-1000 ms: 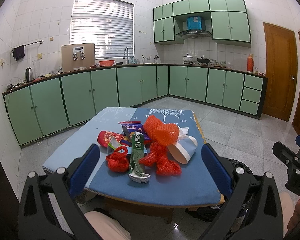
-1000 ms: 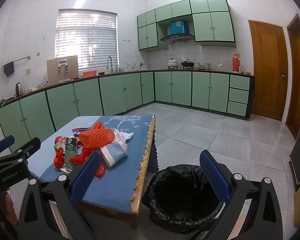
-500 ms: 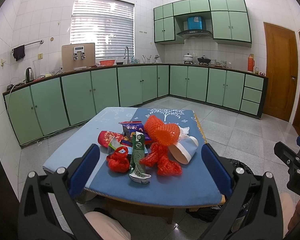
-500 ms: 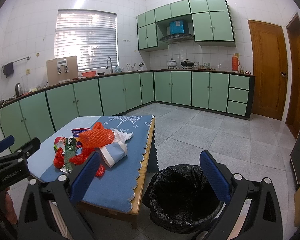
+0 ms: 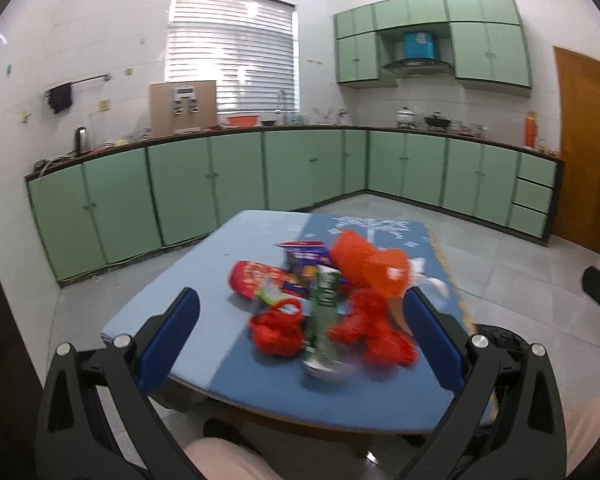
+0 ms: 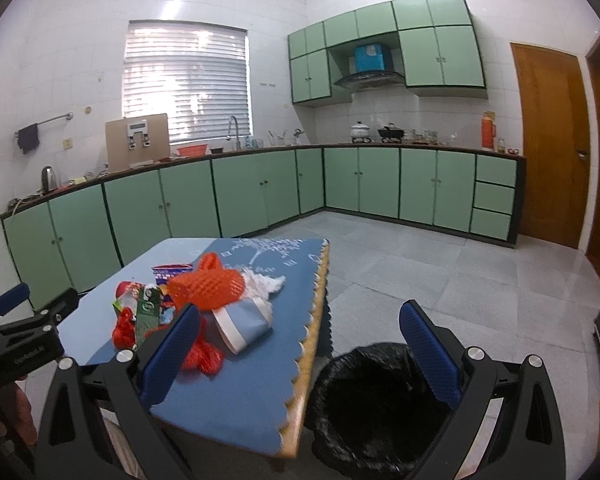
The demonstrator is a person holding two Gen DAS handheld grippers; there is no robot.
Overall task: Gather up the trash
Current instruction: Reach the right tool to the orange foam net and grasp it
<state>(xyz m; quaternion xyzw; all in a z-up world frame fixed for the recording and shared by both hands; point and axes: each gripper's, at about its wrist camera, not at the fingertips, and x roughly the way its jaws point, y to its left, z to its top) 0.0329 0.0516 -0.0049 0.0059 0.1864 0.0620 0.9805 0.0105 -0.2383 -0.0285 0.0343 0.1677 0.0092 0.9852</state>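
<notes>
Left gripper [image 5: 300, 316] hangs in front of the low table [image 5: 260, 392], jaws spread wide, nothing between them, with the blurred trash pile framed beyond: orange foam net [image 5: 374, 266], green carton [image 5: 322, 320], red mesh wad [image 5: 278, 330]. Right gripper [image 6: 300, 320] is wide open too, empty, above the black-lined trash bin [image 6: 364, 404] that stands just beside the table's scalloped edge.
</notes>
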